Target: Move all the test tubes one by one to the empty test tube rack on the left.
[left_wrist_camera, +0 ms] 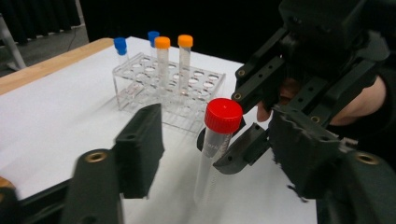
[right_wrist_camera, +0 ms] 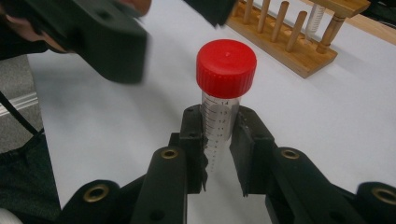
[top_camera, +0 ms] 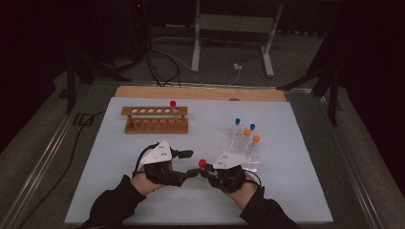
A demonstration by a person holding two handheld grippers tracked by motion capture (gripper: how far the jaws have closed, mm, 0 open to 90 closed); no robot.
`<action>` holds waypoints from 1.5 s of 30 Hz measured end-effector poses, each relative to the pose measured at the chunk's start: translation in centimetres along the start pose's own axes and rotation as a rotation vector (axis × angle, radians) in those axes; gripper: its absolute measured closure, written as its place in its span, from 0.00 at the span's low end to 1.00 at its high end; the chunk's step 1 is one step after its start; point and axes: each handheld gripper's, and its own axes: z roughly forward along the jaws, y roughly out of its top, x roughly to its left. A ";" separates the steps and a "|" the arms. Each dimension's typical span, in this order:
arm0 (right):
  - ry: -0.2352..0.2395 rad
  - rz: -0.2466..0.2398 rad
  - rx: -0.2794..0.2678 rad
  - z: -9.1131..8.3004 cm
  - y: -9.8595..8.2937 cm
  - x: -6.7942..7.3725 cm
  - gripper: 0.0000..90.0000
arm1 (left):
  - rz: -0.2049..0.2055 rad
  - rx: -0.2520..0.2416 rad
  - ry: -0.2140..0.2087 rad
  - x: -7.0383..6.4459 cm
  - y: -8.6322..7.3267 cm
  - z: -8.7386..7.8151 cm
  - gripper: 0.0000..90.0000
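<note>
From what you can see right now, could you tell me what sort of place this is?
Probably a lab-style recording bench: a wooden tube rack, a clear rack of capped tubes, and a red-capped tube in the right gripper.

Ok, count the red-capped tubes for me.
2. One red-capped tube is upright between the right gripper's jaws, near the table's front. The other stands at the right end of the wooden rack. None looks hidden.

Left claw [top_camera: 187, 162] jaws spread wide, tip to tip with right claw [top_camera: 204, 171], jaws clamped.
</note>
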 end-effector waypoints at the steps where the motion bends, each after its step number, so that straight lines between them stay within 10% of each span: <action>1: 0.002 0.001 0.001 0.0 0.0 0.0 0.83 | 0.002 0.005 0.001 0.0 0.0 0.2 0.46; 19: 0.001 -0.005 -0.005 -0.1 0.1 0.1 0.83 | 0.033 0.017 -0.028 -0.3 0.3 1.8 0.78; 29: -0.012 0.001 -0.048 -0.8 -0.1 -0.2 0.78 | 0.029 -0.006 0.016 0.7 1.2 1.0 0.80; 45: -0.052 0.046 -0.165 -2.4 -0.3 -0.9 0.20 | 0.004 -0.021 0.202 5.5 2.6 -2.5 0.80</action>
